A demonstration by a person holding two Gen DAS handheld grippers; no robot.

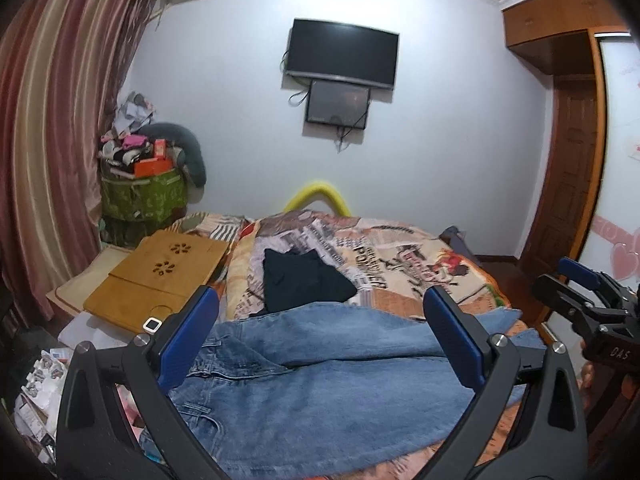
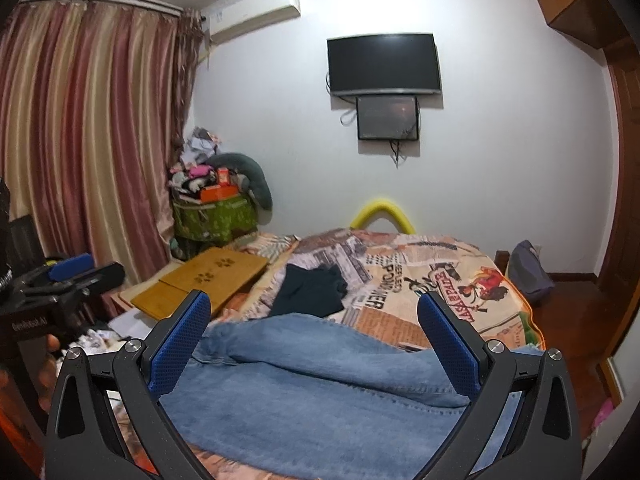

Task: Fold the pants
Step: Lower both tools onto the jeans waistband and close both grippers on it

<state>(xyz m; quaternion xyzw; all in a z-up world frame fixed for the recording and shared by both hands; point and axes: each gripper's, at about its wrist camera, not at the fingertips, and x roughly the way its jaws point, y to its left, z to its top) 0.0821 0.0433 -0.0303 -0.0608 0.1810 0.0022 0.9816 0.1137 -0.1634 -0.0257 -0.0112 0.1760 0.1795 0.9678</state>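
Blue denim pants [image 1: 312, 376] lie spread across the near end of the bed, waistband to the left, legs running right; the far leg lies creased over the near one. In the right wrist view the same pants [image 2: 320, 384] fill the foreground. My left gripper [image 1: 320, 320] hovers above them, open, with nothing between its blue pads. My right gripper [image 2: 314, 324] is open too, held over the pants. The right gripper [image 1: 580, 300] shows at the right edge of the left wrist view, and the left gripper [image 2: 68, 276] shows at the left edge of the right wrist view.
A folded black garment [image 1: 300, 280] lies further up the patterned bedspread [image 1: 400, 256]. A bamboo lap tray [image 1: 156, 276] rests at the bed's left, with clutter on the floor [image 1: 40, 376] beside it. A green bin [image 1: 140, 196] piled with things stands by the curtain. A wardrobe [image 1: 576, 160] stands right.
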